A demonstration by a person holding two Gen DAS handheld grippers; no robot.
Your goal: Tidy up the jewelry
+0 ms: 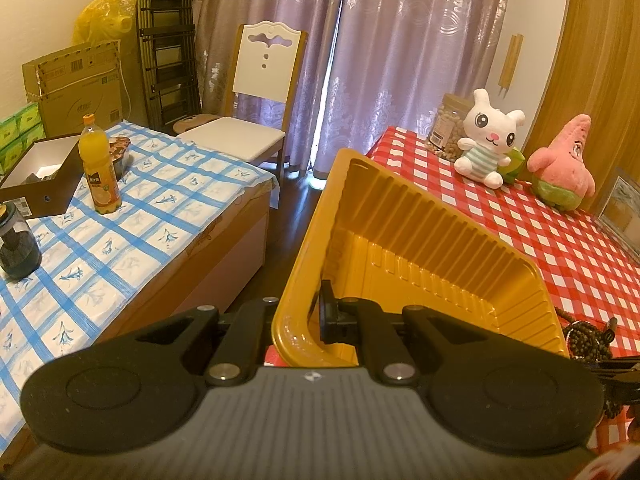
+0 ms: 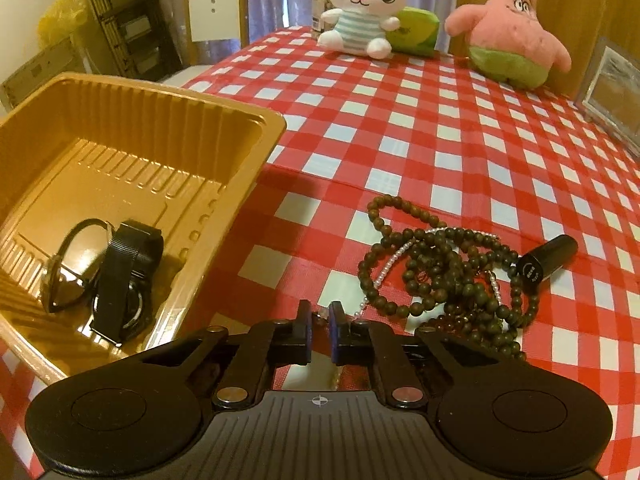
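Observation:
A gold plastic tray (image 2: 256, 120) stands on the red checked table (image 2: 440, 128), holding sunglasses (image 2: 64, 280) and a black watch (image 2: 124, 276). My left gripper (image 1: 310, 312) is shut on the tray's near rim (image 1: 292, 280), one finger inside the wall and one outside. To the tray's right a dark bead necklace (image 2: 440, 276) lies tangled with a thin pearl strand (image 2: 384, 264), beside a black lipstick tube (image 2: 548, 260). My right gripper (image 2: 320, 320) sits low at the heap's left end. Its jaws leave a narrow gap with the strand's end at the tips; the pads show no pressing.
A white rabbit plush (image 2: 360, 12), a green box (image 2: 416, 32), a pink starfish plush (image 2: 512, 28), a jar (image 1: 448, 124) and a picture frame (image 2: 612, 92) line the table's far side. Left of the table are a floor gap, a blue checked table (image 1: 120, 240) with a juice bottle (image 1: 100, 168), and a chair (image 1: 256, 96).

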